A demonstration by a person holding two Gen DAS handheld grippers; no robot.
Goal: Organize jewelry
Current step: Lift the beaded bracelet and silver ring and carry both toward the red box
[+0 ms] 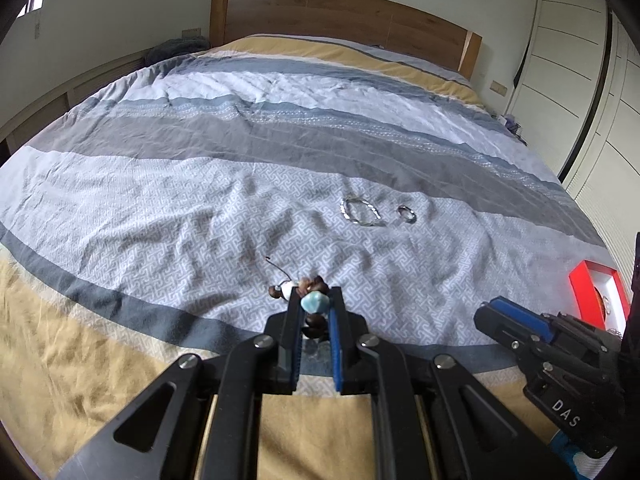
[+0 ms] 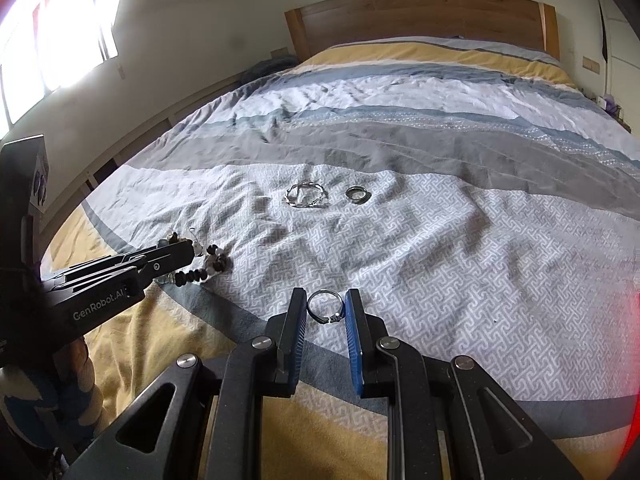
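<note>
My left gripper point(image 1: 315, 300) is shut on a beaded bracelet point(image 1: 316, 303) with brown, white and pale blue beads, low over the bedspread; the bracelet point(image 2: 208, 262) also shows in the right wrist view. My right gripper point(image 2: 326, 302) is shut on a thin silver ring with a small stone point(image 2: 325, 307), held between the two pads. A twisted silver bangle point(image 1: 361, 211) and a plain silver ring point(image 1: 407, 214) lie side by side on the patterned bedspread, ahead of both grippers; they also show in the right wrist view as the bangle point(image 2: 306, 195) and the ring point(image 2: 357, 194).
A red jewelry box point(image 1: 596, 294) with a white lining sits open at the right edge of the bed, behind my right gripper point(image 1: 516, 324). The striped bedspread point(image 1: 240, 128) runs to a wooden headboard point(image 1: 344, 20). White wardrobes point(image 1: 580, 80) stand at the right.
</note>
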